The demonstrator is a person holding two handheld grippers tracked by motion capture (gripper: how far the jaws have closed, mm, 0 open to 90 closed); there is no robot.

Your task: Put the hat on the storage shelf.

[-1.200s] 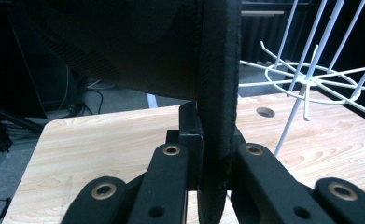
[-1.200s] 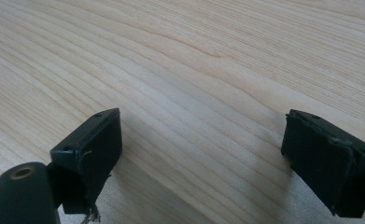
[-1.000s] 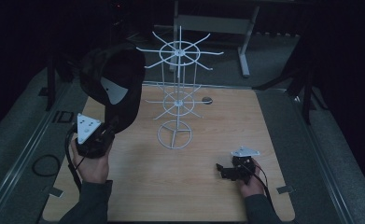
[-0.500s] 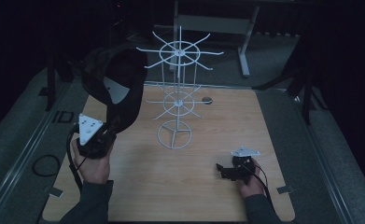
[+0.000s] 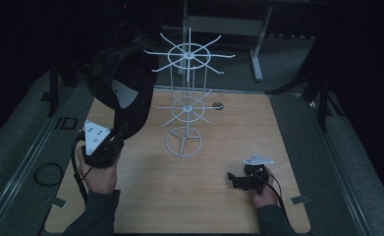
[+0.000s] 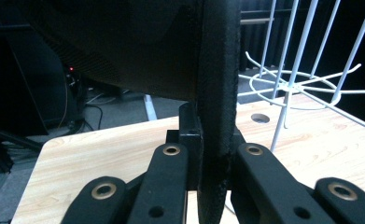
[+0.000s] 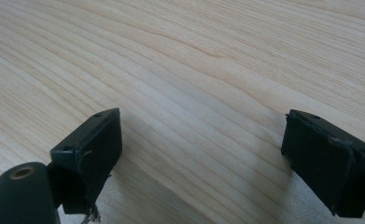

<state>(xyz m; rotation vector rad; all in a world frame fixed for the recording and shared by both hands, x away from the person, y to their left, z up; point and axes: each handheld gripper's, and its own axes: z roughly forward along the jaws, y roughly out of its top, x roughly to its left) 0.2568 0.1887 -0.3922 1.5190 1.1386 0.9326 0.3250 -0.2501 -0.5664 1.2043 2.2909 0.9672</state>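
Observation:
A black cap [image 5: 125, 88] hangs in the air left of a white wire display rack [image 5: 185, 98] that stands mid-table. My left gripper [image 5: 121, 132] is shut on the cap's brim from below. In the left gripper view the brim [image 6: 215, 70] runs upright between the jaws of that gripper [image 6: 213, 144], and the rack [image 6: 287, 84] rises just to the right. My right gripper [image 5: 233, 178] rests low on the wooden table [image 5: 278, 128] at the front right, pointing left. Its jaws stand open [image 7: 201, 140] with only bare wood between them.
A round cable hole [image 5: 218, 104] lies in the table behind the rack. A coiled cable [image 5: 47, 173] sits on the grey floor strip at the left. A metal desk leg [image 5: 256, 49] stands beyond the far edge. The surroundings are dark.

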